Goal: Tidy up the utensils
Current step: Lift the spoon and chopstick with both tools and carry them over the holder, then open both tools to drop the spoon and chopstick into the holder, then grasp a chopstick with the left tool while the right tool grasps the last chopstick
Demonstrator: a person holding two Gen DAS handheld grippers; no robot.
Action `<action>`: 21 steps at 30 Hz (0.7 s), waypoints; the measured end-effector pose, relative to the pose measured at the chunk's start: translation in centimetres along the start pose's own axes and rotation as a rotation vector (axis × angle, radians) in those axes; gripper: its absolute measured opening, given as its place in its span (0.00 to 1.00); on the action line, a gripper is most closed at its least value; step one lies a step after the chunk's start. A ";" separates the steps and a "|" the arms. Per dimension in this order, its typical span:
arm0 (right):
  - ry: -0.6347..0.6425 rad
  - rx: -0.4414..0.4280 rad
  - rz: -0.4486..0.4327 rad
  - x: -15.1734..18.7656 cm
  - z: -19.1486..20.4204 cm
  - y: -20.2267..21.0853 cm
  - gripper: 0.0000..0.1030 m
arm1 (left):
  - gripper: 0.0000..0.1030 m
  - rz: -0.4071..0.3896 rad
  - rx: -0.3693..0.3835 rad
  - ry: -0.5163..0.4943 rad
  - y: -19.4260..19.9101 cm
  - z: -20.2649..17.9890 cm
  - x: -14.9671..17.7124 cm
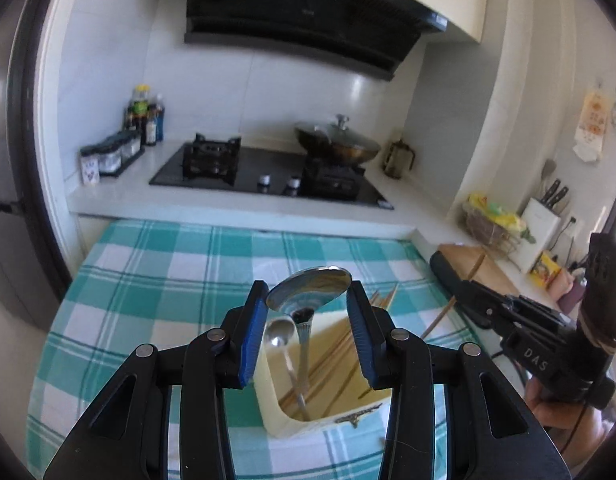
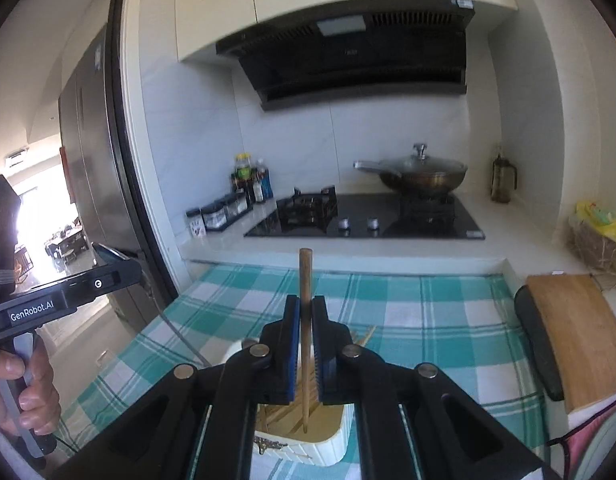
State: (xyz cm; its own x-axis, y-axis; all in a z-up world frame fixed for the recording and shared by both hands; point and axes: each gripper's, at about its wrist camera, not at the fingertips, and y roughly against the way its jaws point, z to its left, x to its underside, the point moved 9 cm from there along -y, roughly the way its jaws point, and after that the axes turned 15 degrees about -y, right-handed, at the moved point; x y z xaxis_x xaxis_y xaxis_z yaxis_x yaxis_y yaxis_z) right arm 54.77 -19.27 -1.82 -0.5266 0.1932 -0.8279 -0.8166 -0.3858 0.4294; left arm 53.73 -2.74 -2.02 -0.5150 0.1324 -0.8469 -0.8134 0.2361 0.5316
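A cream utensil box (image 1: 276, 404) stands on the teal checked cloth (image 1: 156, 280); it holds wooden chopsticks (image 1: 340, 356) and a small metal spoon (image 1: 280, 340). My left gripper (image 1: 308, 300) hovers over the box with its jaws partly apart, and a large metal spoon (image 1: 312, 288) sits between the fingertips, handle down in the box. My right gripper (image 2: 307, 316) is shut on a wooden chopstick (image 2: 306, 276) held upright, its lower end over the box (image 2: 332, 444). The right gripper's body shows in the left wrist view (image 1: 548, 332).
More chopsticks (image 1: 440, 320) lie on the cloth right of the box. A wooden cutting board (image 2: 576, 332) is at the right. Behind the table are a gas stove (image 2: 368, 216), a lidded wok (image 2: 420, 172), condiment bottles (image 2: 248, 184) and a fridge (image 2: 92, 160).
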 end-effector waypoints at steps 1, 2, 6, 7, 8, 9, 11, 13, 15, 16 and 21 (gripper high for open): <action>0.001 0.009 0.037 0.9 -0.3 -1.5 0.06 | 0.39 0.037 0.009 0.004 -1.2 -0.1 0.9; -0.002 0.013 0.073 1.8 -0.6 -2.6 0.06 | 0.39 0.075 0.018 0.007 -2.5 -0.1 1.9; -0.058 0.024 0.193 4.4 -2.3 -6.5 0.06 | 0.39 0.156 0.042 0.004 -5.1 -0.7 4.6; -0.068 0.025 0.195 4.7 -2.6 -6.8 0.07 | 0.40 0.170 0.044 0.002 -5.6 -0.9 5.1; -0.072 0.031 0.202 5.0 -2.8 -7.2 0.09 | 0.40 0.185 0.044 0.002 -5.8 -1.0 5.5; -0.075 0.039 0.209 5.3 -2.9 -7.5 0.09 | 0.41 0.194 0.045 0.004 -5.8 -1.0 5.8; -0.089 0.057 0.220 5.6 -3.4 -7.3 0.21 | 0.52 0.186 0.066 0.009 -5.0 -1.1 6.4; -0.109 0.054 0.206 5.5 -3.6 -6.1 0.46 | 0.61 0.181 0.074 -0.003 -3.6 -1.1 7.0; -0.098 0.042 0.175 5.6 -3.7 -3.7 0.46 | 0.65 0.195 0.067 -0.032 -1.4 -1.1 8.9; -0.074 0.040 0.176 6.1 -3.8 -2.3 0.46 | 0.68 0.209 0.065 -0.040 -0.5 -1.2 10.1; 0.029 0.114 0.182 14.0 -7.3 5.4 0.46 | 0.73 0.311 0.096 -0.037 3.7 -3.3 20.7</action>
State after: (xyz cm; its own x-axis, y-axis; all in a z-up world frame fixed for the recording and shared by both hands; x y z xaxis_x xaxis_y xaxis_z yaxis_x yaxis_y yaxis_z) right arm 44.73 -25.19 -13.72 -0.6621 0.1035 -0.7422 -0.7311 -0.3069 0.6094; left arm 39.16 -2.30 -17.57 -0.7233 0.2472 -0.6448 -0.5883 0.2684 0.7628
